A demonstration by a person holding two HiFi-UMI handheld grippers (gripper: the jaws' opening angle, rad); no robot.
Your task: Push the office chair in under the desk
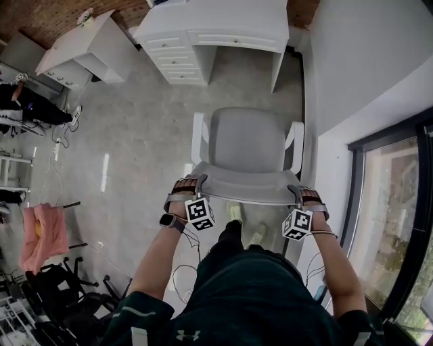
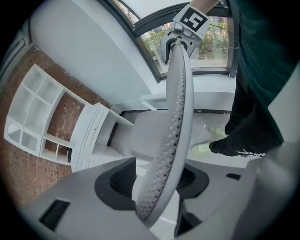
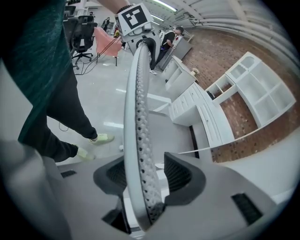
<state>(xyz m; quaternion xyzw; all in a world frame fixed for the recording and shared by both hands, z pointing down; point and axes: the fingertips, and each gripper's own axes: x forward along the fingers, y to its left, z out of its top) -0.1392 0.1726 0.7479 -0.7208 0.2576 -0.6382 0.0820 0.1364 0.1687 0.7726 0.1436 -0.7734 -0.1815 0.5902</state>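
Nearest: the left gripper point(image 1: 193, 184) and the right gripper point(image 1: 302, 196) sit at the two top corners of the backrest point(image 2: 176, 117) of the grey chair point(image 1: 247, 149). In each gripper view the thin perforated top edge of the backrest runs up between the jaws. Both sets of jaws stand wide and released. Daylight shows between the pads and the edge on at least one side, so neither clamps it. The person's shoes point(image 1: 235, 213) stand just behind the backrest.

Chair position: out on the floor point(image 1: 135, 155), facing the white desk point(image 1: 223, 20), roughly in line with the knee opening point(image 1: 243, 67). A strip of bare floor lies between the seat's front edge and the desk front; no part of the chair is under the desk yet.

Edges: the opening is bounded by a drawer block point(image 1: 177, 57) on the left and a side panel point(image 1: 277, 71) on the right. The chair's right armrest point(image 1: 295, 142) runs near the white wall point(image 1: 352, 67), with a window point(image 1: 392, 203) nearer the person on that side. The left armrest point(image 1: 198, 135) borders wide open floor.

Farther left: a second white desk point(image 1: 78, 47), a pink cloth point(image 1: 44, 233) and black chairs point(image 1: 61, 284), all well apart from the grey chair.
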